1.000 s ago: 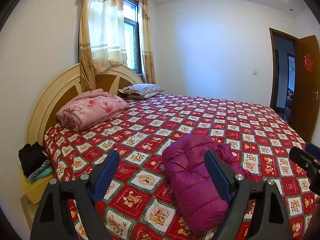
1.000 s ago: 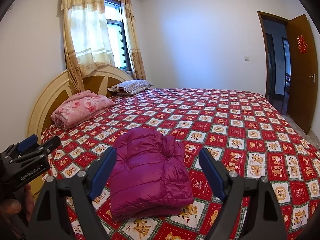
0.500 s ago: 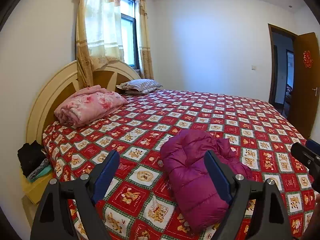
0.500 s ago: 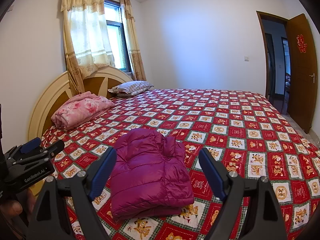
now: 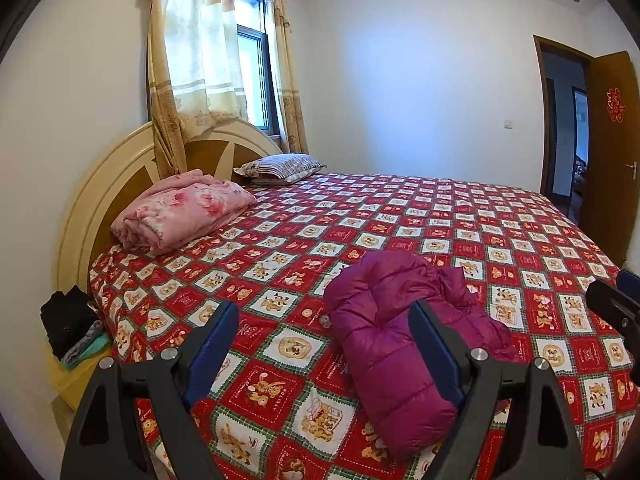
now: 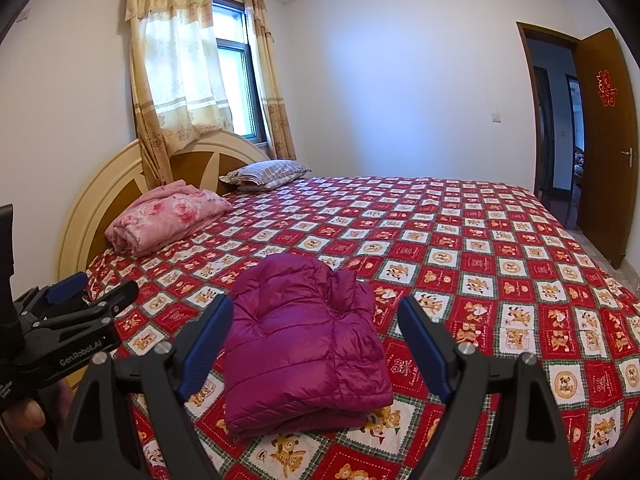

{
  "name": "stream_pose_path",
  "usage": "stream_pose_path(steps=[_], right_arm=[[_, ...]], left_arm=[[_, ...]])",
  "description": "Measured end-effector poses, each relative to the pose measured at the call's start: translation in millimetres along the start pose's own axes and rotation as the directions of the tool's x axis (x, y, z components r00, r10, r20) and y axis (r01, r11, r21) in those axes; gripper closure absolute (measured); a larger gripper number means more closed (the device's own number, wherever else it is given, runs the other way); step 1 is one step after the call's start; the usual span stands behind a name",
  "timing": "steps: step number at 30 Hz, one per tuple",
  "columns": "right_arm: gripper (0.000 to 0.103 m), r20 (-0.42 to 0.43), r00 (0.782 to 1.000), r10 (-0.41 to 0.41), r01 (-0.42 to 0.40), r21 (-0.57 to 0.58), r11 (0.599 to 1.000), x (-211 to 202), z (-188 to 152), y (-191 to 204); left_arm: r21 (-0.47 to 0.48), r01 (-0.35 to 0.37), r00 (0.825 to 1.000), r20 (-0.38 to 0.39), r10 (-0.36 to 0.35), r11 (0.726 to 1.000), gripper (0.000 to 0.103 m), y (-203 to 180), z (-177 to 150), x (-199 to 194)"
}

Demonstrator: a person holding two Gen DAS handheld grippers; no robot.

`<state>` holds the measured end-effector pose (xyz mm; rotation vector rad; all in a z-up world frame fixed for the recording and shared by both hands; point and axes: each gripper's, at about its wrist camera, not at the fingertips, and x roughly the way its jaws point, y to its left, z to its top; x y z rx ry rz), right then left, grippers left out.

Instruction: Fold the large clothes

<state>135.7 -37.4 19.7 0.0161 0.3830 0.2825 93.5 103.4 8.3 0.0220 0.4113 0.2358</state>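
Purple down jacket (image 6: 304, 344) lies folded on the bedspread (image 6: 480, 248); both my grippers (image 6: 316, 320) (image 5: 324, 328) hang released, clear above it; press bulges flat.

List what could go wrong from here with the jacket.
1. The purple jacket lies folded but puffy, with nothing holding it; its layers may spring open.
2. It sits near the bed's front edge, so a nudge could slide it off.
3. Both the left gripper and the right gripper hang open close above it; a finger could snag a fold on the way out.
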Motion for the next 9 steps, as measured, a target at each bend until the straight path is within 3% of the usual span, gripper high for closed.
stream_pose_path(steps=[9], right_arm=[[0.016, -0.003, 1.0, 0.001, -0.001, 0.002, 1.0, 1.1, -1.6, -0.1]], left_arm=[[0.026, -0.009, 1.0, 0.019, 0.008, 1.0, 0.016, -8.3, -1.2, -0.3]])
